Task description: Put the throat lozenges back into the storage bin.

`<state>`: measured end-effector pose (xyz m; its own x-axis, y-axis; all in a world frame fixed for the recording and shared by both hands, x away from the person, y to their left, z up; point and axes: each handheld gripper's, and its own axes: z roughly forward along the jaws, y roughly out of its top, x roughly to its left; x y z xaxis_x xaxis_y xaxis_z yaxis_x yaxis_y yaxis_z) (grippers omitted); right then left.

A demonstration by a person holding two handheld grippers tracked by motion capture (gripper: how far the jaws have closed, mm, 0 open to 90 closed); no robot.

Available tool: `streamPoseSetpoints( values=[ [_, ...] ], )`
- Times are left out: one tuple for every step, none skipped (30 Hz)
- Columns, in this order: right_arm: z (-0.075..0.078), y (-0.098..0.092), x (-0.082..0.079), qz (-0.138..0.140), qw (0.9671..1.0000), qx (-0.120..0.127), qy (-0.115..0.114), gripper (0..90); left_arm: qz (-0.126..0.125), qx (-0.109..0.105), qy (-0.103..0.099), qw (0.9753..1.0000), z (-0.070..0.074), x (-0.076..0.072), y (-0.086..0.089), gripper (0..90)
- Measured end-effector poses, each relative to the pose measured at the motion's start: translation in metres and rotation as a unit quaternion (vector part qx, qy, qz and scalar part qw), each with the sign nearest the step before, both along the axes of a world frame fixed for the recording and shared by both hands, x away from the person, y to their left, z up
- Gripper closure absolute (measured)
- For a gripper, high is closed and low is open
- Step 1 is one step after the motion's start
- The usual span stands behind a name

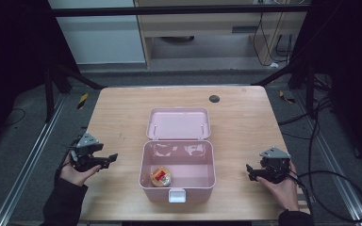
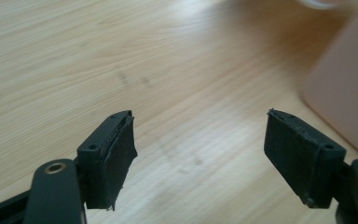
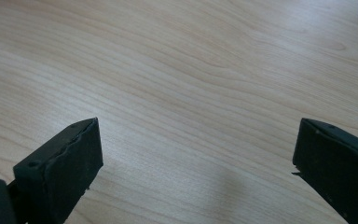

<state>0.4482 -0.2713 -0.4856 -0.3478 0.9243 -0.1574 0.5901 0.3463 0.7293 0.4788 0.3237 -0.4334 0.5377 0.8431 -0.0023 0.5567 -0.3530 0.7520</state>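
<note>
The left gripper (image 1: 112, 157) is held above the wooden table (image 1: 245, 117) at the left, its jaws spread apart with nothing between them and pointing right toward the pink box (image 1: 177, 188). In the left gripper view (image 2: 200, 140) bare wood lies between the jaws, and the side of the pink box (image 2: 345, 88) shows blurred at the right edge. The right gripper (image 1: 249, 170) sits at the right of the table, well apart from the box, its jaws also spread wide (image 3: 196, 158) over bare wood. The box stands in the middle near the front edge, its lid (image 1: 179, 123) thrown back on the far side. A small round yellow container (image 1: 160, 176) with a red mark rests inside, toward the near left corner.
</note>
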Motion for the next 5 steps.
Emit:
streamPoseSetpoints(
  values=[
    [0.001, -0.001, 0.000, -0.003, 1.0000, -0.001, 0.000, 1.9, 0.011, -0.005, -0.003, 0.9999, -0.003, 0.000, 0.003, 23.0],
    [0.001, -0.002, 0.000, -0.007, 1.0000, 0.000, -0.003, 1.9, 0.021, -0.007, -0.002, 0.9997, -0.007, -0.001, 0.007, 22.7],
    [0.002, -0.003, 0.000, -0.011, 0.9999, 0.000, -0.007, 1.9, 0.025, -0.006, -0.002, 0.9997, -0.009, -0.001, 0.009, 22.5],
    [0.002, -0.004, -0.001, -0.014, 0.9999, 0.000, -0.009, 1.9, 0.034, -0.006, -0.003, 0.9994, -0.012, -0.002, 0.012, 22.1],
    [0.003, -0.005, -0.001, -0.021, 0.9997, 0.004, -0.012, 1.9, 0.040, -0.005, -0.002, 0.9992, -0.013, -0.002, 0.013, 21.9]
  ],
)
